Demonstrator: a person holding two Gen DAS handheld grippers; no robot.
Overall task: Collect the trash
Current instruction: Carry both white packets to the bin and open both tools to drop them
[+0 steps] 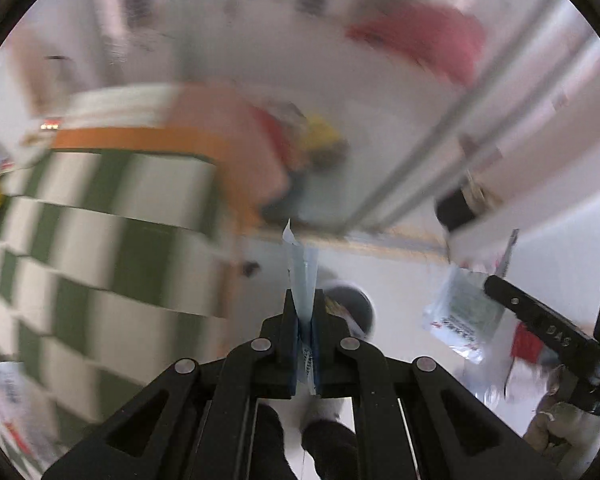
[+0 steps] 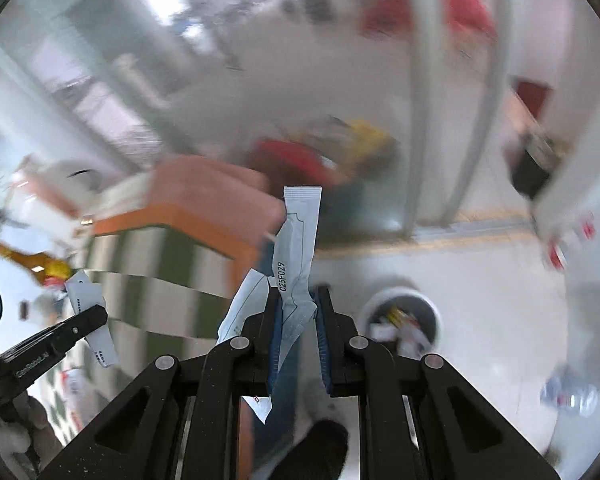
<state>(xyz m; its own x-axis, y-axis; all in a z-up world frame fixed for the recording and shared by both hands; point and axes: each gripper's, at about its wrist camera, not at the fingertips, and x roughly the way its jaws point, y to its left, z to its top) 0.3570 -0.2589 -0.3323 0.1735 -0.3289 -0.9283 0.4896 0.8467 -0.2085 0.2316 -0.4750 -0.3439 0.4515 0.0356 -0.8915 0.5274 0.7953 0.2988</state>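
Note:
My left gripper is shut on a pale blue sachet wrapper seen edge-on. It also shows in the right wrist view, holding that wrapper. My right gripper is shut on a light blue and white stick-pack wrapper marked C25F029. In the left wrist view the right gripper holds that wrapper. Both are in the air above the floor. A round white trash bin with wrappers inside stands on the floor below, and is dark and blurred in the left wrist view.
A table with a green-and-white checked cloth and orange edge is on the left. A crushed plastic bottle lies on the white floor. Metal legs and red and yellow clutter stand behind. All is motion-blurred.

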